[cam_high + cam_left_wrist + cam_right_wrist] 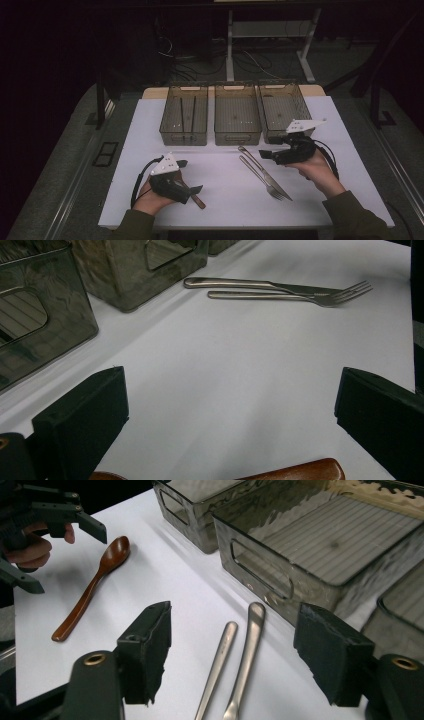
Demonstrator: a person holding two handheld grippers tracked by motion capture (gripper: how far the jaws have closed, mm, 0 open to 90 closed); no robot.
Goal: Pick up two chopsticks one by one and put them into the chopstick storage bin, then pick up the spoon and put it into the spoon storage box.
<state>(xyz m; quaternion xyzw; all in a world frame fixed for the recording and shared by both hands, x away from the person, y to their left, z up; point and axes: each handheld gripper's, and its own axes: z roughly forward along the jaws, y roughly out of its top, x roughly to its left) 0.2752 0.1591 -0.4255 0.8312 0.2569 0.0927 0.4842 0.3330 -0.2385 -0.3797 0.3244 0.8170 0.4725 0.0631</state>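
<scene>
Left gripper: seen at the lower left of the high view, held in a hand; jaws spread apart, nothing pressed between them.
Brown wooden spoon: lying flat on the white table surface; in the high view its handle end shows just below the left gripper; in the left gripper view a brown rounded part is seen at the bottom edge between the two black jaws, untouched by them.
Right gripper: seen right of centre in the high view, held in a hand, jaws pointing toward the frame's left; jaws released and standing apart, nothing clamped.
Silver metal fork: lying diagonally at centre of the high view, tines toward the lower right.
Silver metal knife: laid just beside the fork, parallel to it; in the right gripper view both handle ends are seen between the open jaws, resting on the table, not gripped.
Three smoky translucent plastic bins: set in a row along the upper middle of the table; dark sticks are seen in the left one.
Table surround: dark floor and cables noted at the top of the high view.
</scene>
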